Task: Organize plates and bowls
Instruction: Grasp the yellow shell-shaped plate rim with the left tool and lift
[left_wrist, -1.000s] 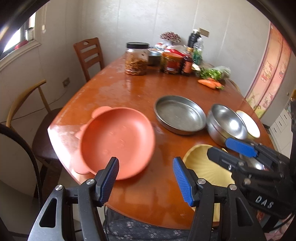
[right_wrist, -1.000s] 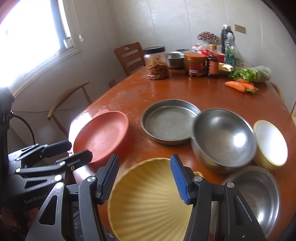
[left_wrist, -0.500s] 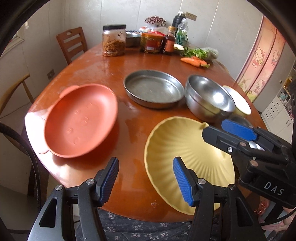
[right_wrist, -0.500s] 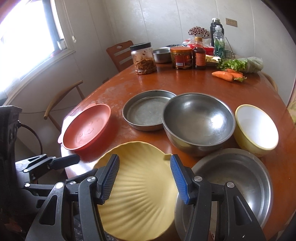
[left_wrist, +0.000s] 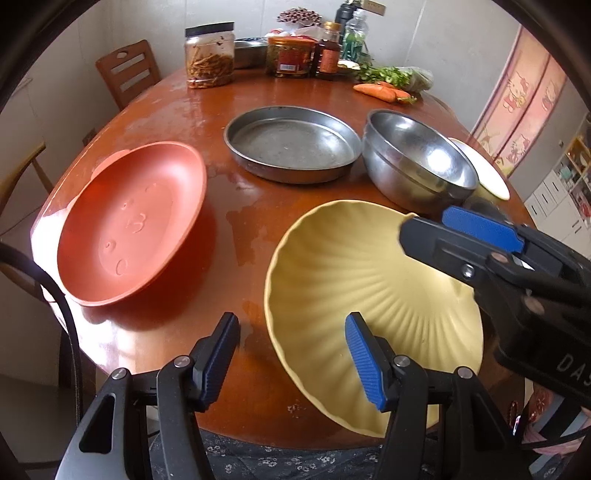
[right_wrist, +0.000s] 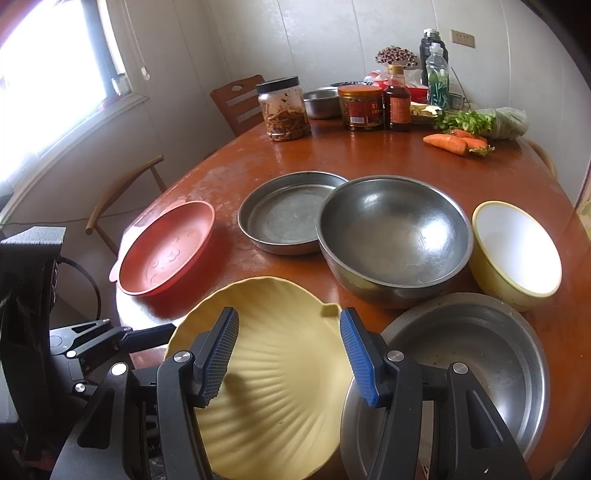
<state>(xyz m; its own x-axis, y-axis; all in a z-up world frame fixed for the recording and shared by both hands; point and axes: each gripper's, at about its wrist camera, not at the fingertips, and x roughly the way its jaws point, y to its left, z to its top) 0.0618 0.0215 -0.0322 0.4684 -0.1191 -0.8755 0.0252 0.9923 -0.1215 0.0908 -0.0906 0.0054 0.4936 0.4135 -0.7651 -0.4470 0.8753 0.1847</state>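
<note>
A yellow shell-shaped plate (left_wrist: 369, 295) lies at the table's near edge, also in the right wrist view (right_wrist: 280, 369). A red plastic plate (left_wrist: 129, 221) sits to its left. Behind are a flat steel pan (left_wrist: 291, 142), a steel bowl (left_wrist: 417, 162), a yellow bowl with white inside (right_wrist: 517, 247) and a steel plate (right_wrist: 469, 354) at the near right. My left gripper (left_wrist: 291, 354) is open and empty over the yellow plate's left rim. My right gripper (right_wrist: 288, 354) is open and empty just above the yellow plate.
Jars (right_wrist: 284, 107), bottles (right_wrist: 399, 99), greens and carrots (right_wrist: 450, 142) crowd the table's far end. Wooden chairs (left_wrist: 125, 77) stand at the far left. The brown table's (left_wrist: 236, 236) near edge is right below both grippers.
Both grippers have drawn back and swung right. The view has shifted from the red plate to the yellow plate. No dish has moved and both stay open.
</note>
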